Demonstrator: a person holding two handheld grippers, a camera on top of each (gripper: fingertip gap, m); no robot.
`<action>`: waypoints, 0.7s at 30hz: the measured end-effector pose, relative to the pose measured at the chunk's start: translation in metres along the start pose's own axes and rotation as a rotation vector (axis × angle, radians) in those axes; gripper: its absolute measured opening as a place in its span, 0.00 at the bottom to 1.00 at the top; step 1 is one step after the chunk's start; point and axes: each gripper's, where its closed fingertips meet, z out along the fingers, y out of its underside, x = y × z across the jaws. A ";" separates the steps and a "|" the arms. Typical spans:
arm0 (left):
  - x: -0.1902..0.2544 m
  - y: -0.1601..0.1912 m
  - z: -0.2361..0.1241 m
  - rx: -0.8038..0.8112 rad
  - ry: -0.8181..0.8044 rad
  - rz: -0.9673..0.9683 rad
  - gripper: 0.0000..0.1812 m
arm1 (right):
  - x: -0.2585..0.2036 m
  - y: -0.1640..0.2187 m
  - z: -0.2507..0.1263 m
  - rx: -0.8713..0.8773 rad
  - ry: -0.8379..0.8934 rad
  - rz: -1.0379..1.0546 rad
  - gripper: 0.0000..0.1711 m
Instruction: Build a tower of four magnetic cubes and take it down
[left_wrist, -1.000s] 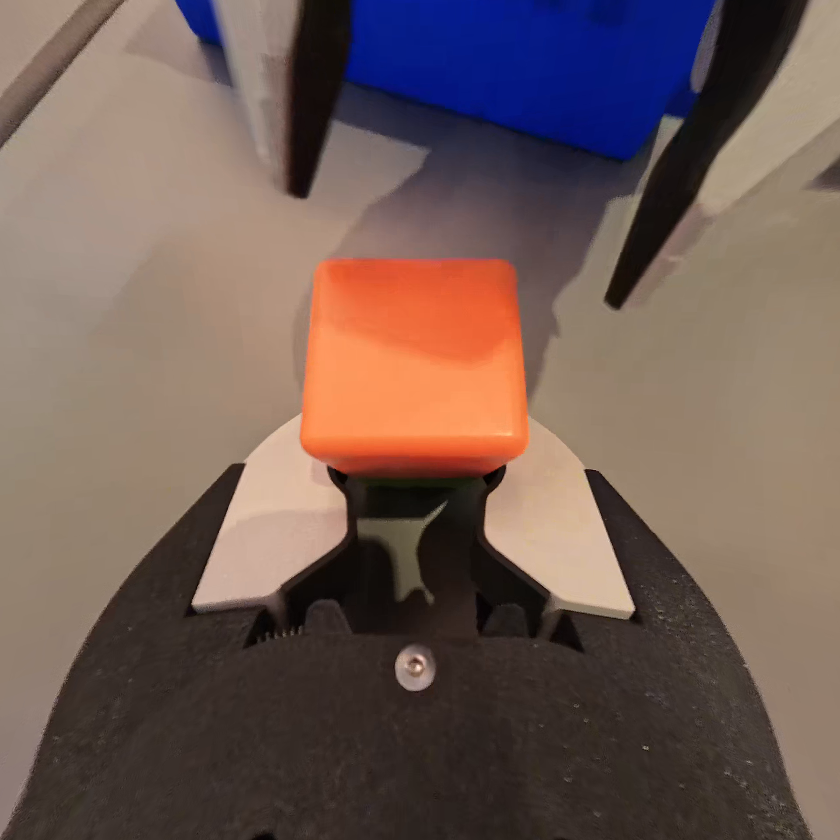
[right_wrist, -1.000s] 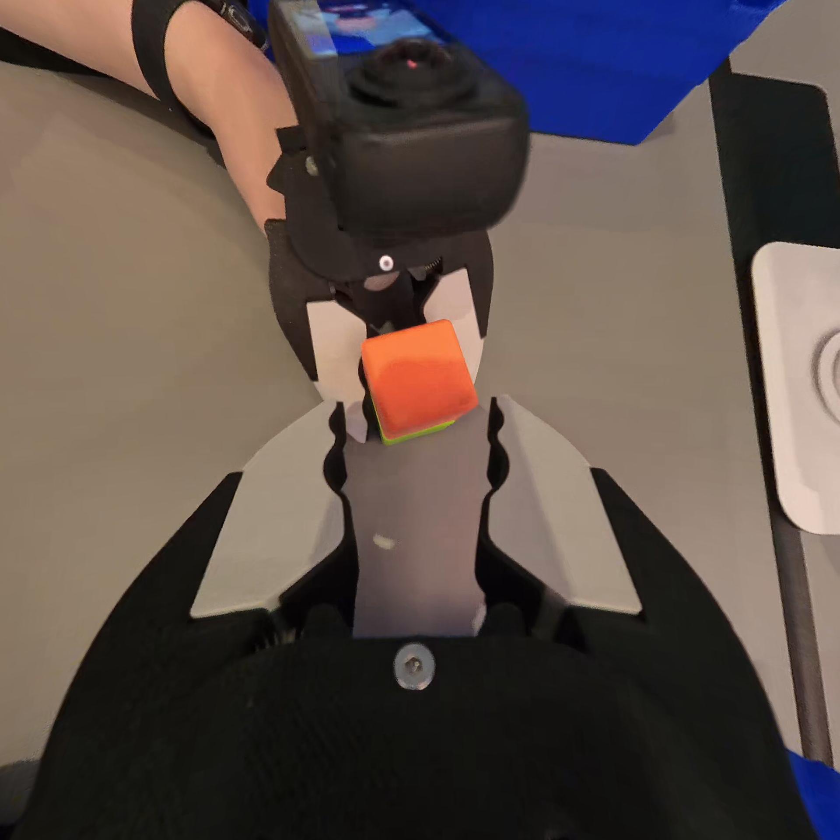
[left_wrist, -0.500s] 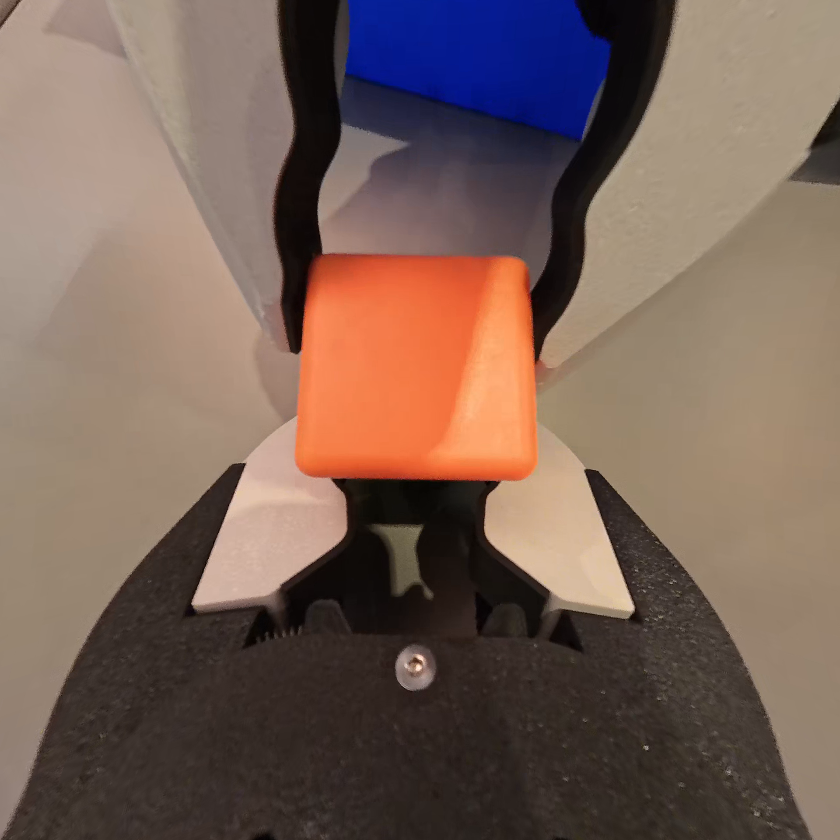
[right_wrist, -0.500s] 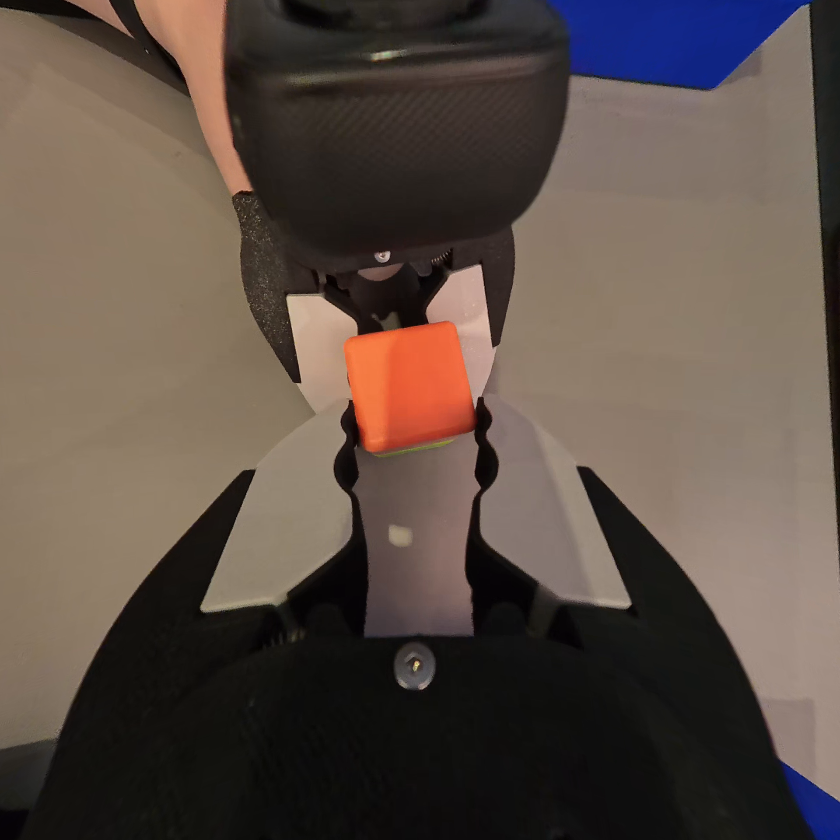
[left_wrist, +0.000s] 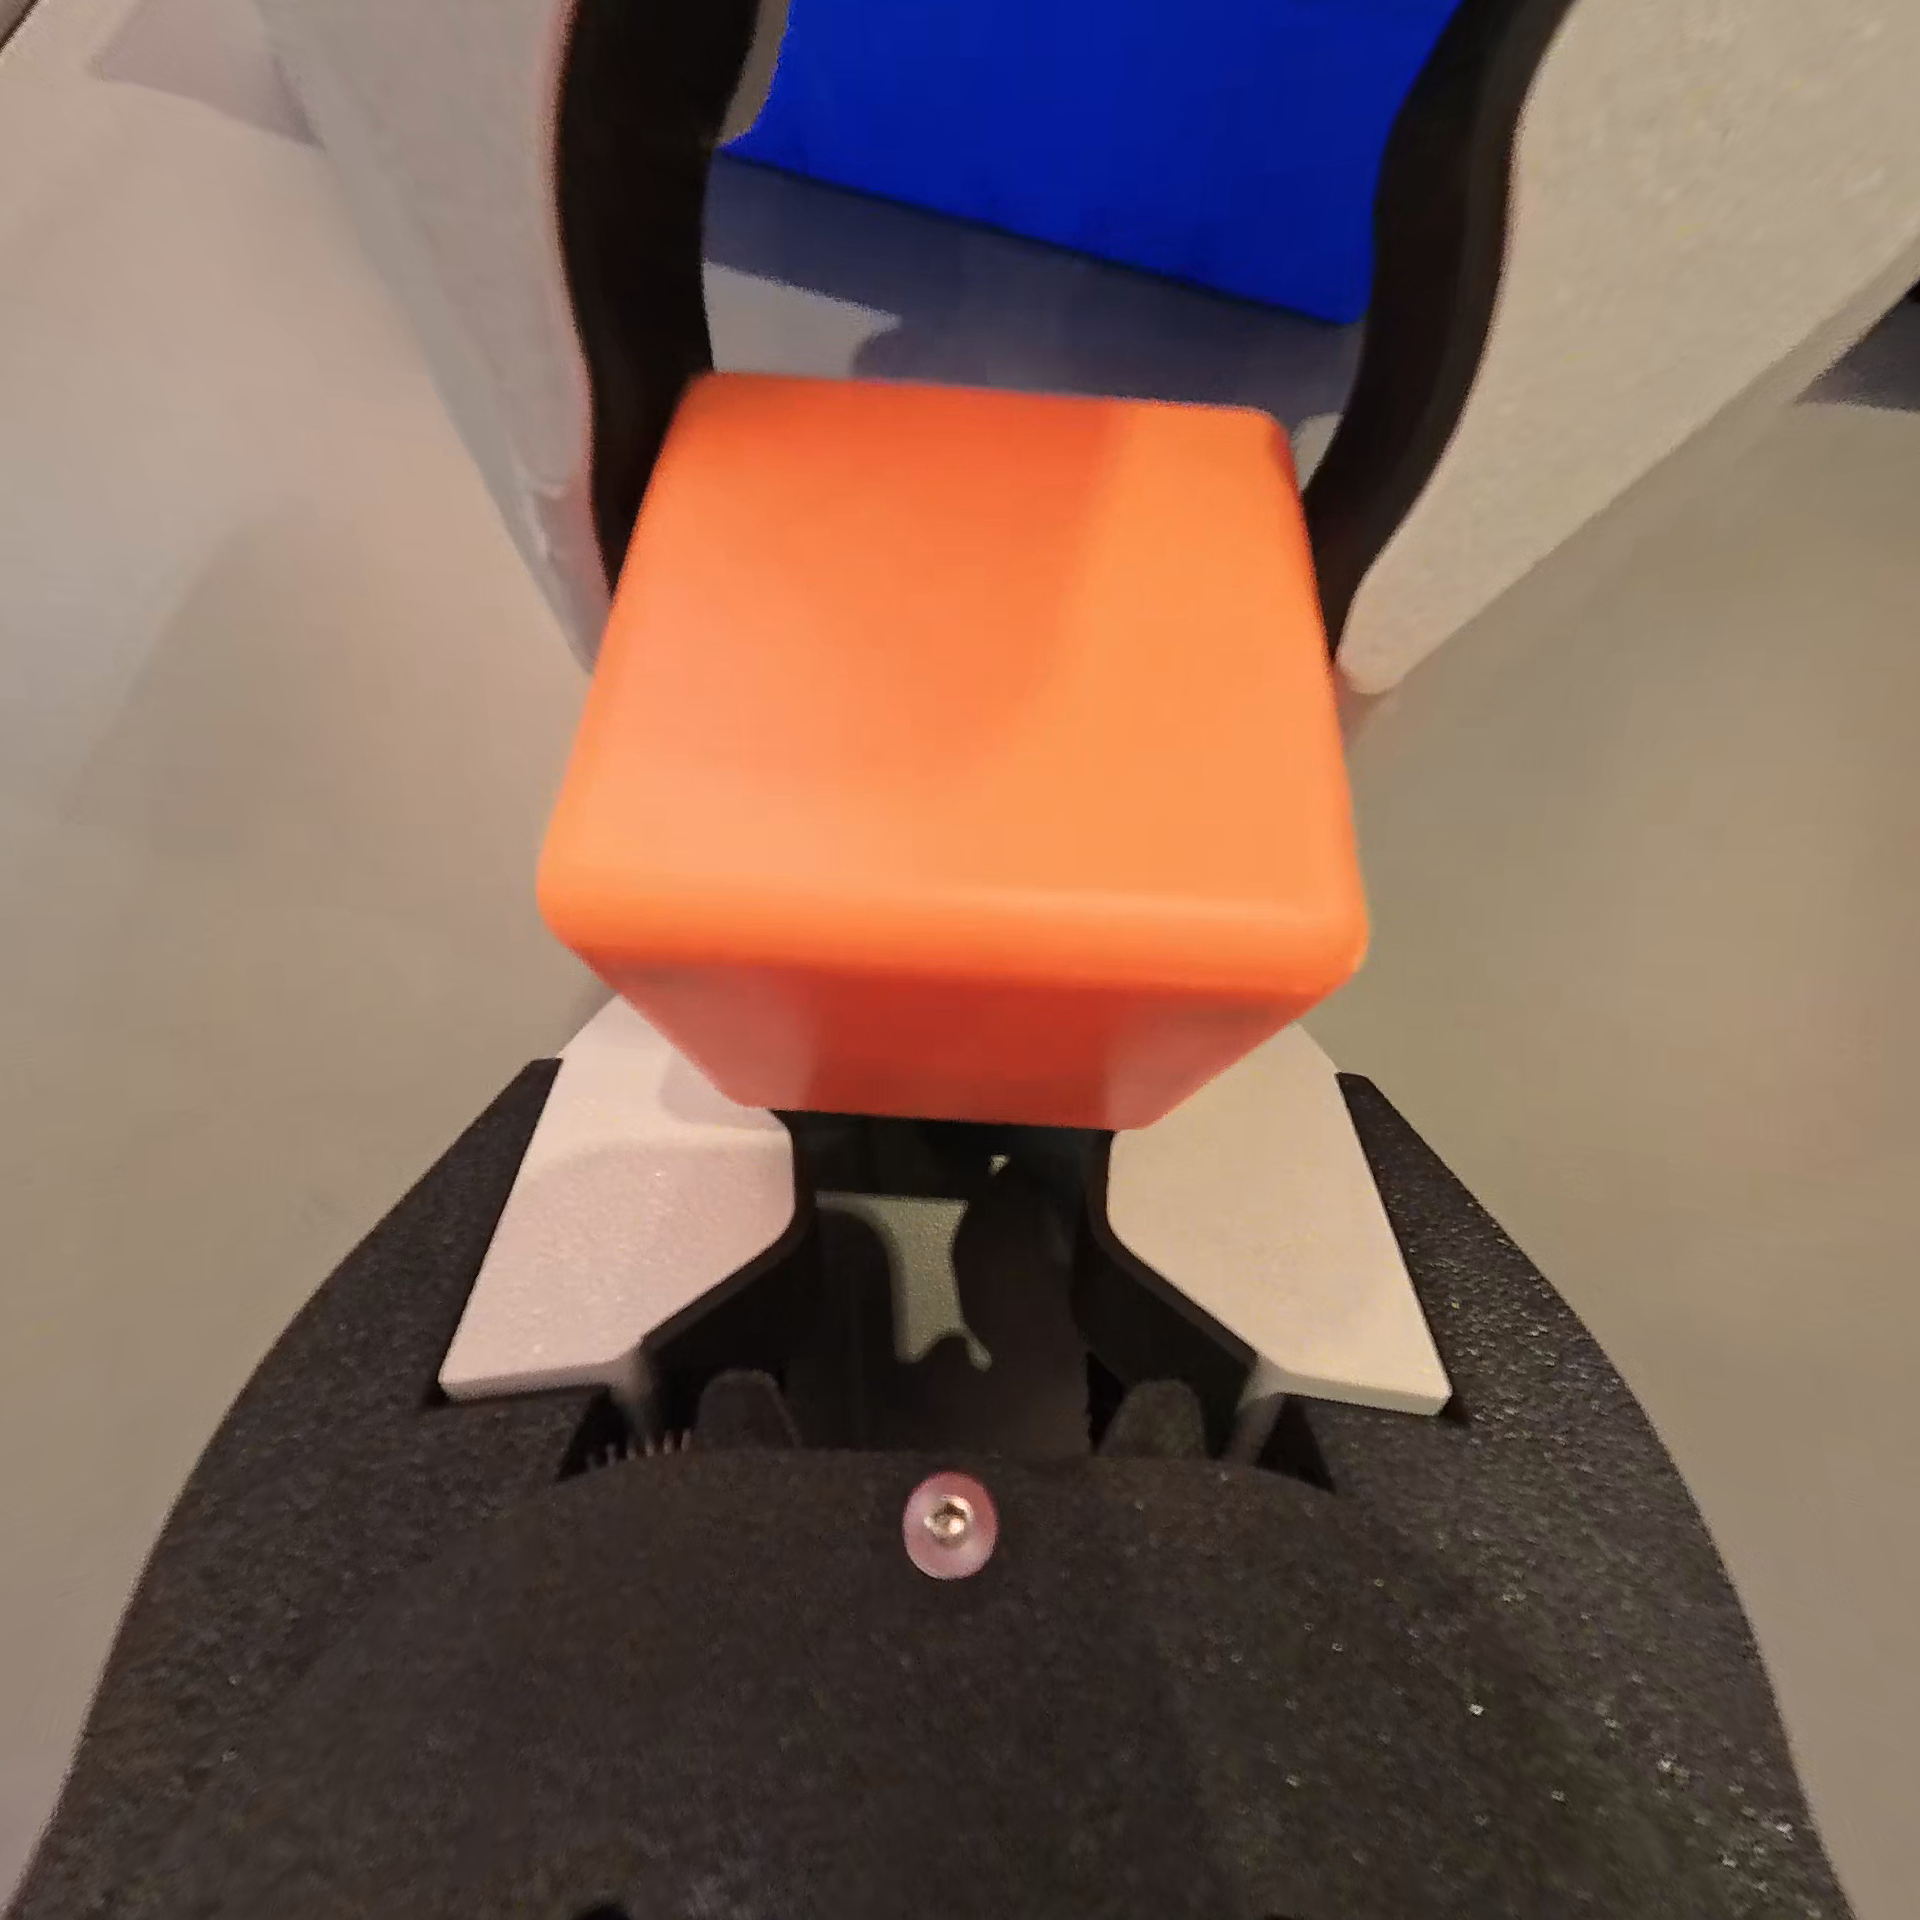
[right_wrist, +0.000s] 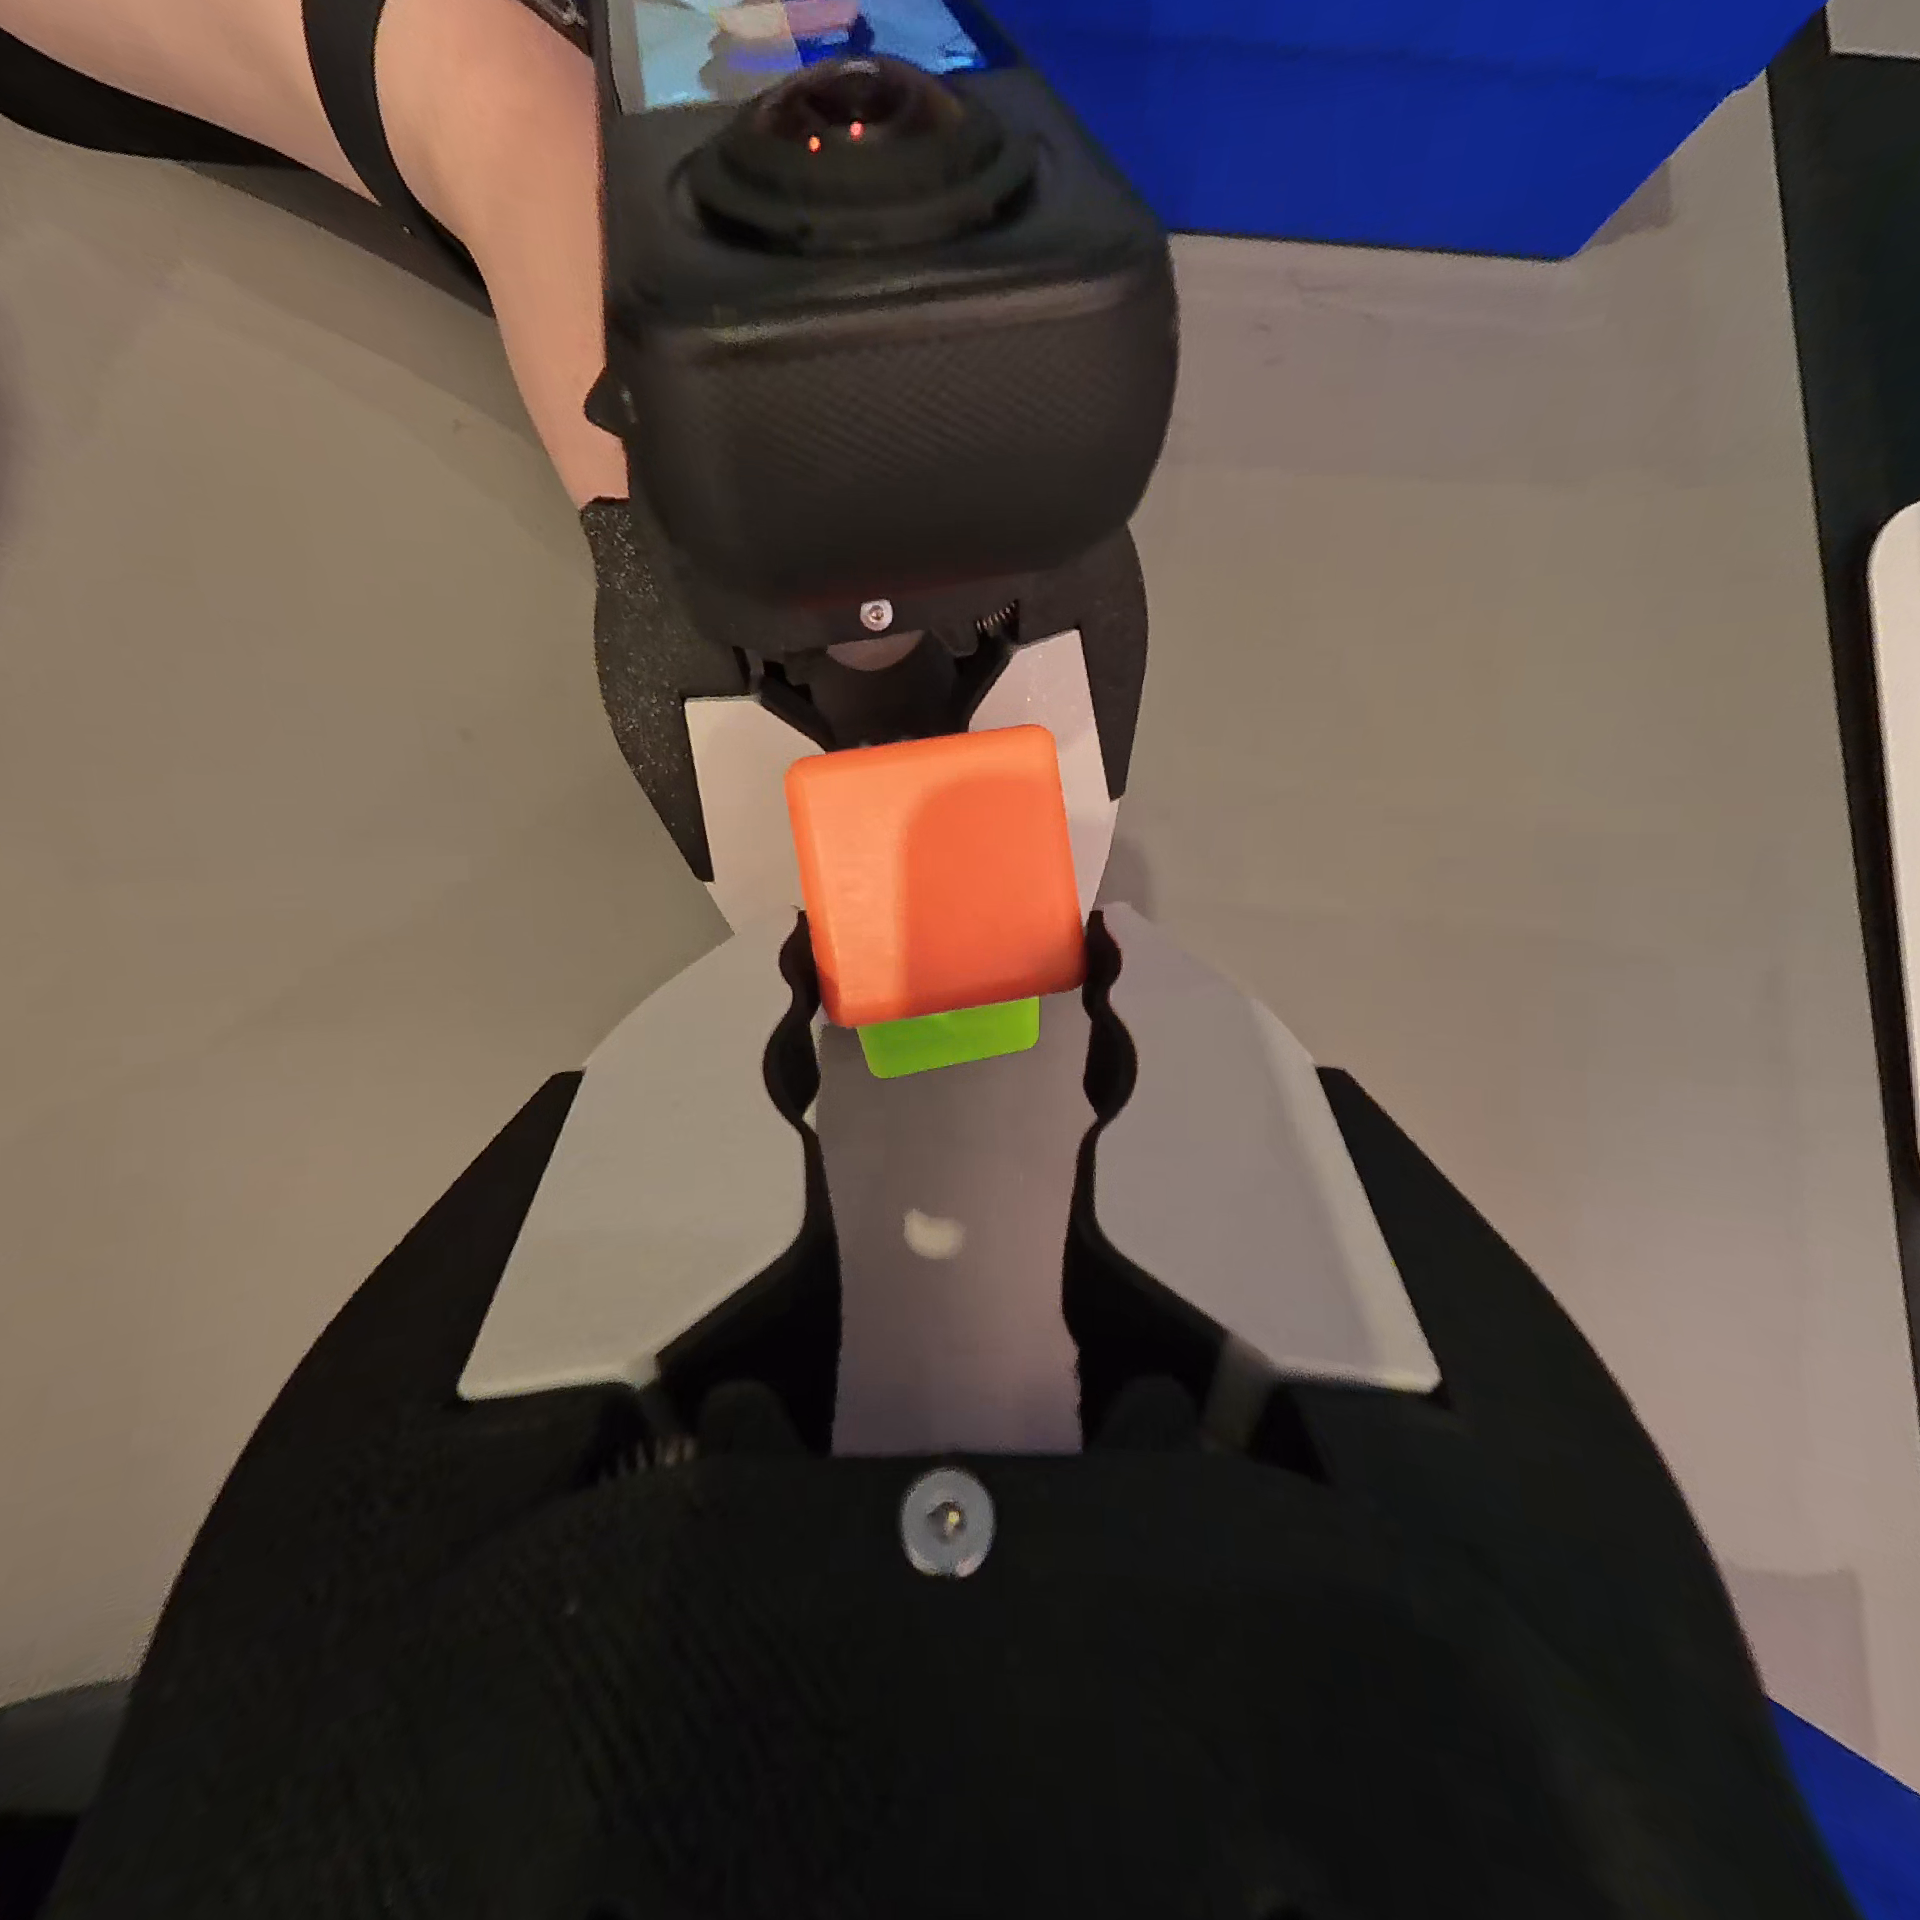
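The right gripper (right_wrist: 940, 961) pinches the orange cube (right_wrist: 935, 873) by its sides, likely to pull it off the green cube (right_wrist: 951, 1034). The left gripper (right_wrist: 904, 831) seems closed on the stack below to steady it, though the orange cube hides its tips.

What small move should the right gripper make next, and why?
Probably lift the orange cube off the green cube. The right gripper is closed on the orange cube's sides, and that cube sits askew on the green one, while the left gripper appears to hold the green cube from the far side.
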 end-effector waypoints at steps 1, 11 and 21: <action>0.000 0.000 0.000 0.000 -0.001 -0.001 0.31 | 0.000 0.001 0.000 -0.003 -0.001 0.003 0.29; -0.002 0.000 0.000 -0.003 -0.013 -0.006 0.31 | 0.005 0.000 -0.015 0.038 0.001 0.040 0.29; -0.003 0.000 -0.001 -0.004 -0.021 -0.012 0.32 | 0.005 0.002 -0.028 -0.010 0.061 -0.002 0.29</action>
